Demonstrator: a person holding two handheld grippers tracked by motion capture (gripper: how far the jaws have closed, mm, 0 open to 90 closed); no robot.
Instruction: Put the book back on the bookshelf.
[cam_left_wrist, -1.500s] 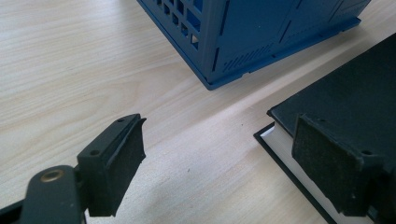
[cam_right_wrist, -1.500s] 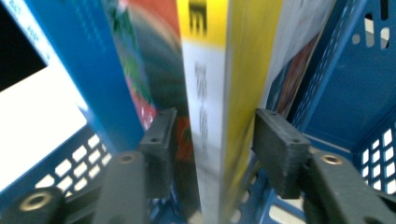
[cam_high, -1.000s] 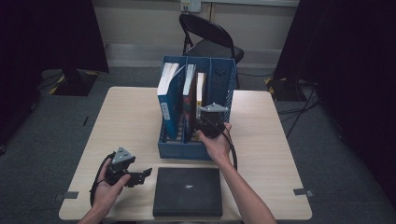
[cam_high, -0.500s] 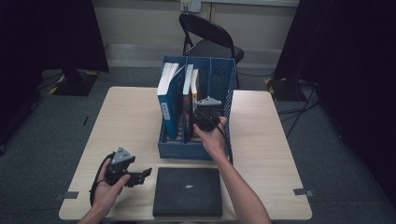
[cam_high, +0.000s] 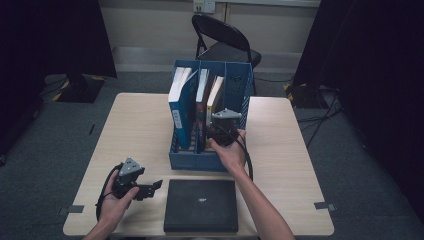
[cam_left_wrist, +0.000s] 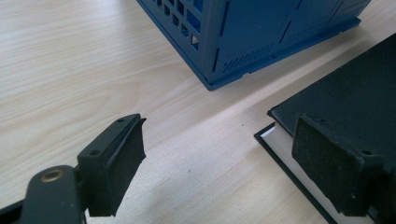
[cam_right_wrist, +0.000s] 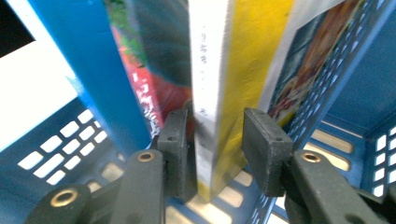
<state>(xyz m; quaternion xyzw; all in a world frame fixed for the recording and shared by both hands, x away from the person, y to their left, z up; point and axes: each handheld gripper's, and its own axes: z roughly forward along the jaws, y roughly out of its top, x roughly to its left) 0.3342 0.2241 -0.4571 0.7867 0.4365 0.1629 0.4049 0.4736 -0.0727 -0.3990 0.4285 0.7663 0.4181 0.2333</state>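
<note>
Yellow book upright in blue file box (middle slot), right fingers just loosened around it.

The high view looks forward and down from above the person's side of the bench, taking in its whole top and a folding chair beyond. The left gripper view sits low and close over the bench, facing the blue file rack's corner and the black book, both shared with the high view. The right gripper view looks from very near into the rack at a yellow book.
</note>
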